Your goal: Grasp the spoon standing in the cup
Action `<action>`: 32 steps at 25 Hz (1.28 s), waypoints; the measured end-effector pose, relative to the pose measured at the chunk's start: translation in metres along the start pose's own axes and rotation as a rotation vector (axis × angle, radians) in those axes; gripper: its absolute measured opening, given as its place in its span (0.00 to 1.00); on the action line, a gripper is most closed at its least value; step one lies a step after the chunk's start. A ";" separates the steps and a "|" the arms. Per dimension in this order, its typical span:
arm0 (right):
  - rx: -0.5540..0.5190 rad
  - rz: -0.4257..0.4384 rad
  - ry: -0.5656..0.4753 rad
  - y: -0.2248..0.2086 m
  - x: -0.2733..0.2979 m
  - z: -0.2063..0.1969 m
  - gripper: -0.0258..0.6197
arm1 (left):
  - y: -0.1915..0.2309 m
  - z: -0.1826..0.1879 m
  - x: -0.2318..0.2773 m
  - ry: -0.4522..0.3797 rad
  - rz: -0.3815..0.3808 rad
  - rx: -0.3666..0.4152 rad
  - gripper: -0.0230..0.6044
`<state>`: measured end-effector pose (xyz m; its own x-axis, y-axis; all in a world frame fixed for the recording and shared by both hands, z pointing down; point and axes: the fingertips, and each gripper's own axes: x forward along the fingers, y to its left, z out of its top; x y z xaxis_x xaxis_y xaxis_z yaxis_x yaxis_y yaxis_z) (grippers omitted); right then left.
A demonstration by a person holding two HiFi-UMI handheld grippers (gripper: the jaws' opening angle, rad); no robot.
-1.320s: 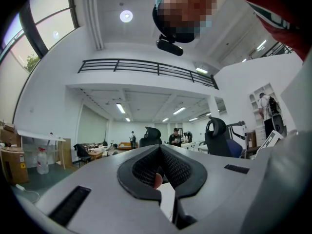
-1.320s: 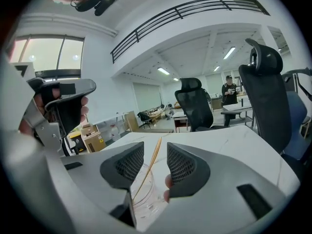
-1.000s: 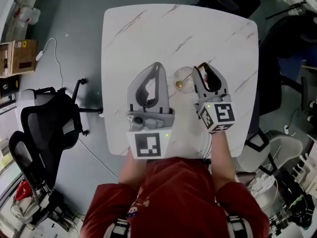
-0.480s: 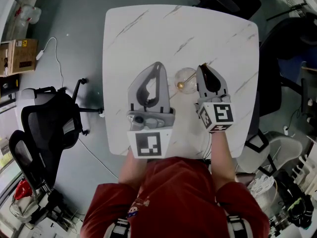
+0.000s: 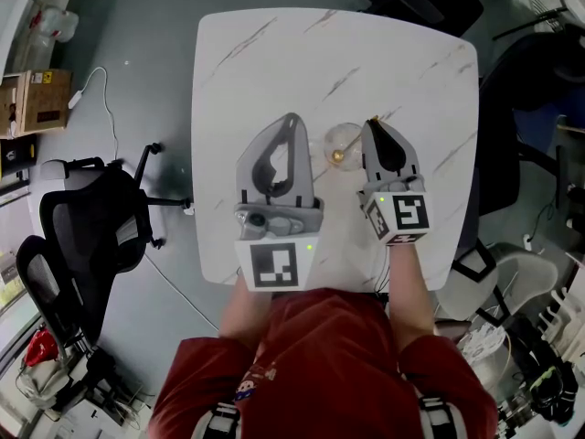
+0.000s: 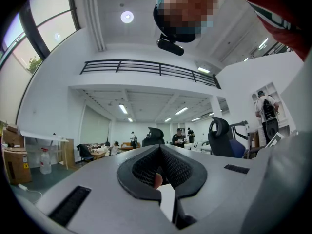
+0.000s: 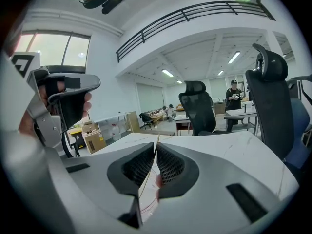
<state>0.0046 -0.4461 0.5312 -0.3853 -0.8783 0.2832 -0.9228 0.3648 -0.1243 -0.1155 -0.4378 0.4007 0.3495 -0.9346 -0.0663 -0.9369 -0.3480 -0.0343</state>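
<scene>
1 table (image 5: 274, 62), on it 1 cup (image 5: 331, 140) w/ 1 spoon (image 5: 338, 156), over it 2 grippers (left gripper (image 5: 291, 122); right gripper (image 5: 373, 126), jaws closing on the spoon), 1 cardboard box (image 5: 41, 103) to its left.

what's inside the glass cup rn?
A gold spoon stands in the clear cup, bowl at the bottom. Its handle leans toward the right gripper, whose jaws are closing around it. The gripper covers the handle's upper end in the head view.

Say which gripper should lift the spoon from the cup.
Right gripper: its jaws are closing around the spoon handle, right at the cup. Left gripper is shut, empty, beside the cup.
</scene>
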 end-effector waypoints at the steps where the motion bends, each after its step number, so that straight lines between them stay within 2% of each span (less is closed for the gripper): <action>1: -0.001 0.001 -0.006 0.001 -0.001 0.002 0.08 | 0.000 0.001 -0.001 -0.002 0.001 0.000 0.05; 15: -0.036 0.003 -0.067 0.011 -0.016 0.022 0.06 | -0.002 0.018 -0.022 -0.021 0.028 0.008 0.05; 32: -0.085 -0.003 -0.183 0.025 -0.054 0.068 0.06 | -0.015 0.056 -0.059 -0.078 0.065 0.028 0.05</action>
<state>0.0030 -0.4104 0.4479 -0.3827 -0.9179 0.1050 -0.9239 0.3805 -0.0406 -0.1213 -0.3734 0.3495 0.2890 -0.9460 -0.1466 -0.9573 -0.2838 -0.0556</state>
